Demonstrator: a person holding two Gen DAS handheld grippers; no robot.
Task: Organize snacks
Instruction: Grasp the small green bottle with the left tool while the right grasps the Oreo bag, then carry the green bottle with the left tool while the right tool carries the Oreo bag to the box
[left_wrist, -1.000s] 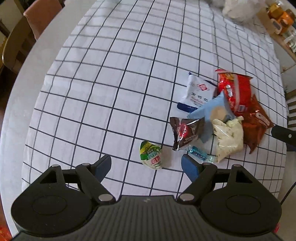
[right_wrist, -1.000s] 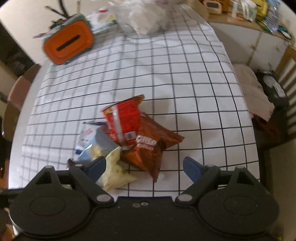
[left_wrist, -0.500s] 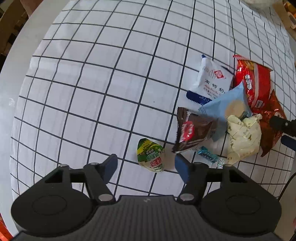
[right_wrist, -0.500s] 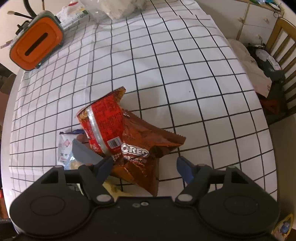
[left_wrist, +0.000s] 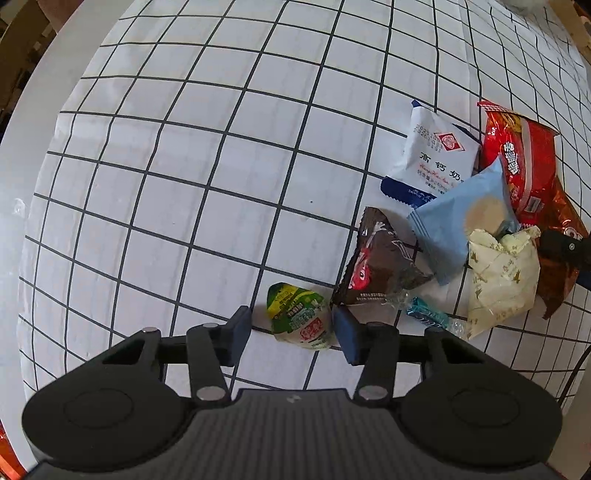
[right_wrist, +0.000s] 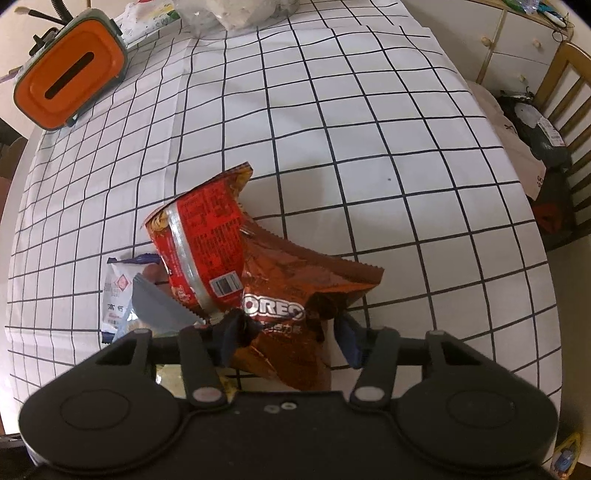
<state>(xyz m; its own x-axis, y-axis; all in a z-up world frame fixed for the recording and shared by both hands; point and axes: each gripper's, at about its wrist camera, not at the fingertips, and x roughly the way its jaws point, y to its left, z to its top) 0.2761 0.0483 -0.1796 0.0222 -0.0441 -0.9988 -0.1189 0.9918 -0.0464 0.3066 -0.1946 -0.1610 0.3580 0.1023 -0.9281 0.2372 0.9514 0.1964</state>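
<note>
The left gripper (left_wrist: 291, 332) is open, its two fingers on either side of the small green snack pack (left_wrist: 300, 315) at the near edge of the pile. The pack looks light, soft and a bit slippery, so a gentle squeeze across its fat middle seems best. The right gripper (right_wrist: 286, 332) is open around the crinkly Oreo bag (right_wrist: 291, 295) on the right of the pile – it looks thin, puffy and easy to crush.
</note>
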